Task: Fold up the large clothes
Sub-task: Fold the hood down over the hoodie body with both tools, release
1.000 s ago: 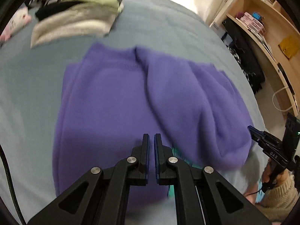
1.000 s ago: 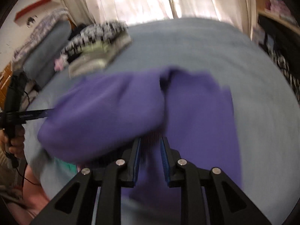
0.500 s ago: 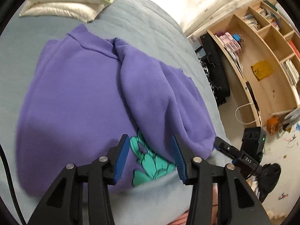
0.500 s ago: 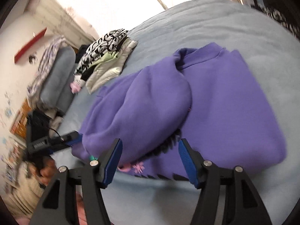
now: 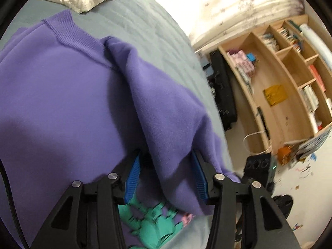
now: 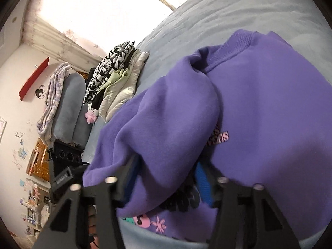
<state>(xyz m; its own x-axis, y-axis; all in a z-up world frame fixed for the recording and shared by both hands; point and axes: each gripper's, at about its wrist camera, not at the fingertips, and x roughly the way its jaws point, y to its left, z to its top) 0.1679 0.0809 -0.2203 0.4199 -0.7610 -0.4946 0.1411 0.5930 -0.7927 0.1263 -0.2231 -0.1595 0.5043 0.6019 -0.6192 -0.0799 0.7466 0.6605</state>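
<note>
A purple sweatshirt [image 5: 62,95] with a teal and pink print lies on the blue-grey bed [image 5: 149,31], one side folded over the body. My left gripper [image 5: 166,174] is open, its blue pads on either side of the folded part's lower edge. My right gripper [image 6: 166,182] is open too, its jaws astride a thick fold of the same sweatshirt [image 6: 269,103], which hides part of the left pad. The other gripper shows at the edge of each view.
A stack of folded clothes [image 6: 116,72] lies at the far end of the bed, with grey pillows [image 6: 68,108] beside it. Wooden shelves [image 5: 290,78] and a black bag [image 5: 224,95] stand beside the bed.
Both grippers went from shut to open and moved in low over the sweatshirt's near edge. The folded cloth now sits between the jaws of each.
</note>
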